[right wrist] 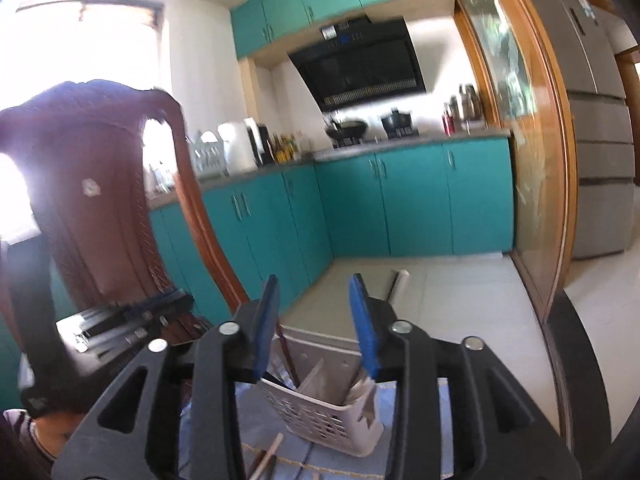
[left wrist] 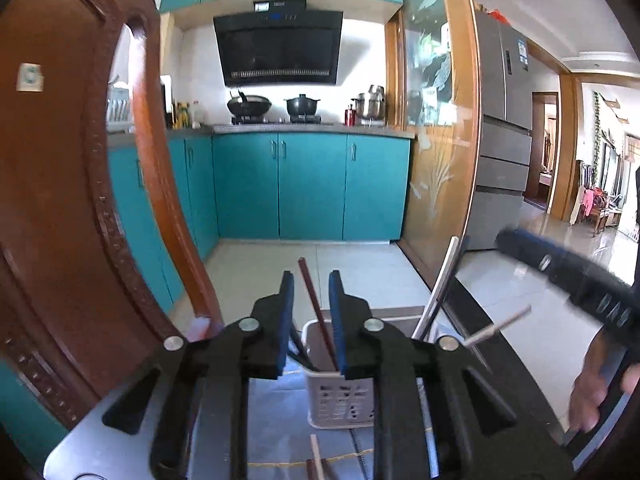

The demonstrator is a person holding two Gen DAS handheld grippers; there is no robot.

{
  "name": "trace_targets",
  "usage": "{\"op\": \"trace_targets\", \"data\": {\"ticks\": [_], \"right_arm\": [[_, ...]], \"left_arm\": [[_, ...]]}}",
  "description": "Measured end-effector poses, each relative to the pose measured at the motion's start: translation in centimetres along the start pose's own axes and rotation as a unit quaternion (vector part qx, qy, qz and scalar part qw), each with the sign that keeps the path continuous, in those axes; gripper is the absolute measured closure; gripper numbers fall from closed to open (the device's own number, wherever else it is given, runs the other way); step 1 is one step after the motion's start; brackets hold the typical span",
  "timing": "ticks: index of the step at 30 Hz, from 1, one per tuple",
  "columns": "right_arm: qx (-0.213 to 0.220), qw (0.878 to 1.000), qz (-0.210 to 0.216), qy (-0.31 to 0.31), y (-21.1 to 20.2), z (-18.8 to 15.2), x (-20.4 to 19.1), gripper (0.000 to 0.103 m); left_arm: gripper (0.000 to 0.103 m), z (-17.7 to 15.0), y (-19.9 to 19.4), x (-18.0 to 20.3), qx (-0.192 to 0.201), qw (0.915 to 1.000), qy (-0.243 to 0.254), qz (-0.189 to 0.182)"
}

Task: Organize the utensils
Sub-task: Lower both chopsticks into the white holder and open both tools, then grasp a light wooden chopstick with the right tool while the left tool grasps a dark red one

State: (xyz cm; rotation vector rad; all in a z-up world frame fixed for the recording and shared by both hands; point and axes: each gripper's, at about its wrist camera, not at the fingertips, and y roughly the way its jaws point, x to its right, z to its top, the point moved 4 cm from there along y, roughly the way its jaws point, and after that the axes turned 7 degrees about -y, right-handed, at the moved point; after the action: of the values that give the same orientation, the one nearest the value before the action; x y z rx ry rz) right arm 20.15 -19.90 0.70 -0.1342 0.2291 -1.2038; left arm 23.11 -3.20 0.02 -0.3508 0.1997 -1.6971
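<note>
Chopstick (left wrist: 316,312) between left tongs (left wrist: 311,320)

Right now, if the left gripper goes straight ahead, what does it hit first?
Likely the brown chopstick standing in the white utensil basket: it rises between the open fingers of the left gripper. Depth is unclear.

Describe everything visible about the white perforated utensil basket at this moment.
The white perforated plastic utensil basket stands upright on a pale blue cloth, near the table's far edge. Its walls are a grid of slots, with a solid rim. Inside, a dark reddish-brown chopstick leans up past the rim; on its right side pale utensils rest inside. No fingers touch it in either view.
</note>
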Motion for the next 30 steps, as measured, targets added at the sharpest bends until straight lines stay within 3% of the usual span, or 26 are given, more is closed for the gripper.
{"op": "trace_targets", "data": {"ticks": [4, 7, 13, 17, 21, 24, 27, 30], "right_arm": [[0.034, 0.998, 0.038, -0.020, -3.0, -1.3, -1.9, 0.057], [0.024, 0.996, 0.074, -0.048, -4.4, -4.6, -3.4, 0.051], [-0.106, 0.986, 0.099, -0.086, -2.8, -12.3, -5.4, 0.050], [-0.227, 0.964, 0.058, -0.126, -0.4, -17.1, -6.2, 0.047], [-0.334, 0.935, 0.006, -0.120, 2.3, -21.7, -5.2, 0.047], [-0.372, 0.921, -0.005, -0.118, 2.9, -23.5, -5.0, 0.047], [-0.395, 0.912, -0.008, -0.105, 3.4, -24.7, -4.8, 0.046], [-0.392, 0.914, -0.009, -0.104, 3.2, -24.7, -4.8, 0.045]], "left_arm": [[0.069, -2.0, -1.4, -1.4, 0.002, 0.9999, -0.001, 0.011], [0.068, -4.0, -1.7, -3.0, -0.021, 0.9994, -0.009, 0.027], [0.061, -7.5, -1.5, -6.0, -0.084, 0.9941, -0.034, 0.059], [0.058, -9.8, -0.8, -7.5, -0.133, 0.9869, -0.055, 0.072], [0.052, -11.6, 0.1, -7.9, -0.175, 0.9802, -0.066, 0.065], [0.044, -12.1, 0.2, -7.7, -0.183, 0.9790, -0.054, 0.072], [0.042, -12.6, 0.4, -7.6, -0.191, 0.9773, -0.050, 0.076], [0.042, -13.1, 0.7, -7.6, -0.205, 0.9742, -0.048, 0.081]]}}
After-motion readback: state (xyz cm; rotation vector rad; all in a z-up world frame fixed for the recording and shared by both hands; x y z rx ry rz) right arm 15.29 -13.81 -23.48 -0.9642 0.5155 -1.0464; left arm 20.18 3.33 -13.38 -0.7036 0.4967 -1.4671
